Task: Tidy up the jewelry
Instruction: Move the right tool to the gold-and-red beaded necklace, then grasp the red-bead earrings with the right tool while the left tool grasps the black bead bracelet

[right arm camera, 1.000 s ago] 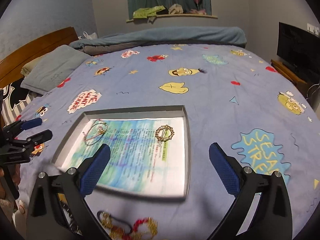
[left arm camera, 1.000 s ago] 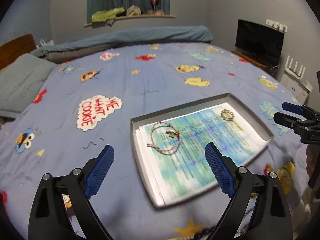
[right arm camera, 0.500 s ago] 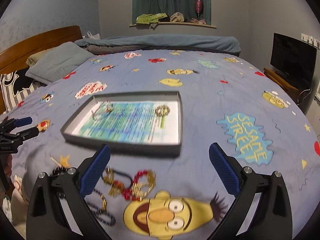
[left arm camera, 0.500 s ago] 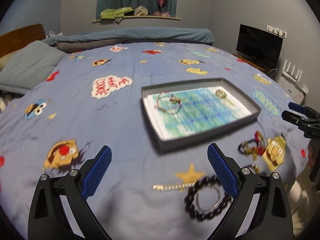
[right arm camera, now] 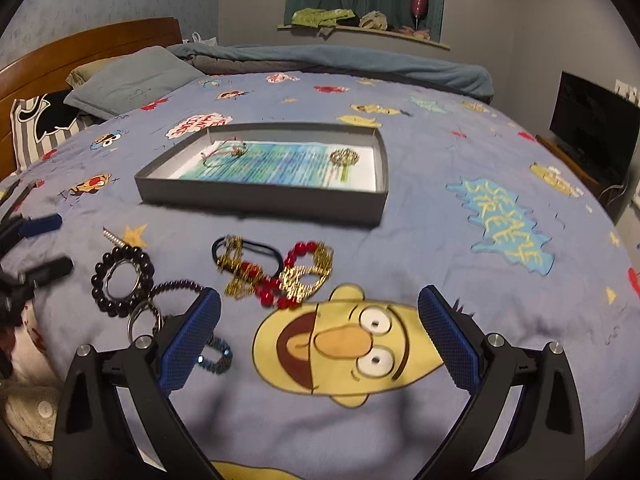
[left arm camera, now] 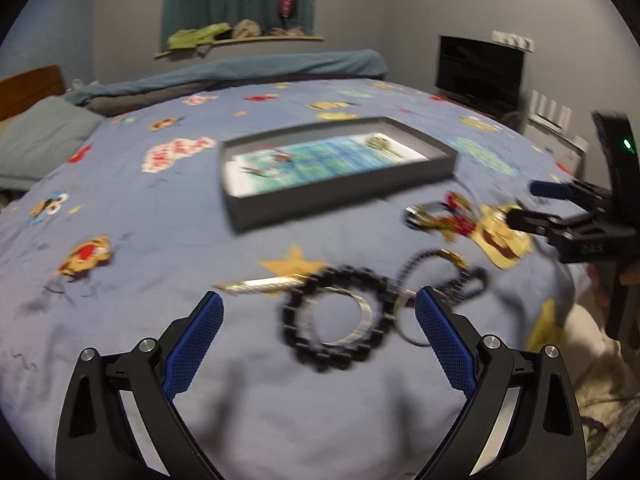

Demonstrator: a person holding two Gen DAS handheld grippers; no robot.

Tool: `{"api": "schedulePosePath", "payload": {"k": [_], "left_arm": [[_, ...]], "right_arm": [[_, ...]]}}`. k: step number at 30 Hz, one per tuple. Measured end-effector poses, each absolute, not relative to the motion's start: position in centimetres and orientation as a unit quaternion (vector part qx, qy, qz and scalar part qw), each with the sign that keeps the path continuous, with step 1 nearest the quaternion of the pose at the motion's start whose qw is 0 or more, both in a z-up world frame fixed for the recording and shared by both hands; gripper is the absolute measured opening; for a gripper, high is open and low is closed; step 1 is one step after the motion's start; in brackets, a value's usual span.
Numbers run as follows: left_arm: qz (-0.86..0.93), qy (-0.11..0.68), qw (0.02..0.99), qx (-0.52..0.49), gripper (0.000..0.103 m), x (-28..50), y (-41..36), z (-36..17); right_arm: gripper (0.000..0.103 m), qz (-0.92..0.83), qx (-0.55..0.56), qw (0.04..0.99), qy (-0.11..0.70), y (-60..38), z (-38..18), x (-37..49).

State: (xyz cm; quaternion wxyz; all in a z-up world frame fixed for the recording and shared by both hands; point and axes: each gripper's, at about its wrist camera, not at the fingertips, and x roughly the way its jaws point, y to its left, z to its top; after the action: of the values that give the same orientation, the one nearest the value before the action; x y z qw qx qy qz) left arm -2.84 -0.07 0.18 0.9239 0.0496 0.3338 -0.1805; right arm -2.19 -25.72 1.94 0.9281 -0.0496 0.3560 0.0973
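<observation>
My left gripper [left arm camera: 318,322] hangs with jaws spread wide and empty, the black bead bracelet [left arm camera: 334,318] lying between the tips on the bedspread [left arm camera: 160,248]. My right gripper [right arm camera: 318,320] is equally wide, holding nothing, with the red-and-gold tangle [right arm camera: 276,272] at its 11 o'clock. The grey tray [right arm camera: 260,196] sits at 12 o'clock, already holding two pieces. I judge the risk is snagging: a metal ring [left arm camera: 344,320] lies inside the beads, so closing there could drag both, or pinch cloth.
</observation>
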Motion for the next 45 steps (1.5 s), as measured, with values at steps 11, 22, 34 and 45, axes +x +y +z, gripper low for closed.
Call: {"api": "schedulePosePath", "payload": {"k": [11, 22, 34, 45], "left_arm": [[-0.172, 0.342, 0.921, 0.075, 0.096, -3.0, -2.3, -1.4], [-0.126, 0.362, 0.923, 0.036, 0.096, -1.5, 1.3, -1.7], [-0.130, 0.363, 0.922, 0.038, 0.096, -1.5, 1.3, -2.0], [-0.118, 0.369, 0.921, 0.026, 0.096, -1.0, 2.2, -2.2]], "right_arm": [[0.089, 0.092, -0.015, 0.927, 0.364, -26.9, 0.6, -0.8], [0.042, 0.123, 0.010, 0.911, 0.393, -25.5, -0.6, 1.1], [0.037, 0.137, 0.080, 0.897, 0.413, -26.9, -1.6, 3.1], [0.012, 0.131, 0.069, 0.904, 0.402, -27.0, -1.1, 2.7]]}}
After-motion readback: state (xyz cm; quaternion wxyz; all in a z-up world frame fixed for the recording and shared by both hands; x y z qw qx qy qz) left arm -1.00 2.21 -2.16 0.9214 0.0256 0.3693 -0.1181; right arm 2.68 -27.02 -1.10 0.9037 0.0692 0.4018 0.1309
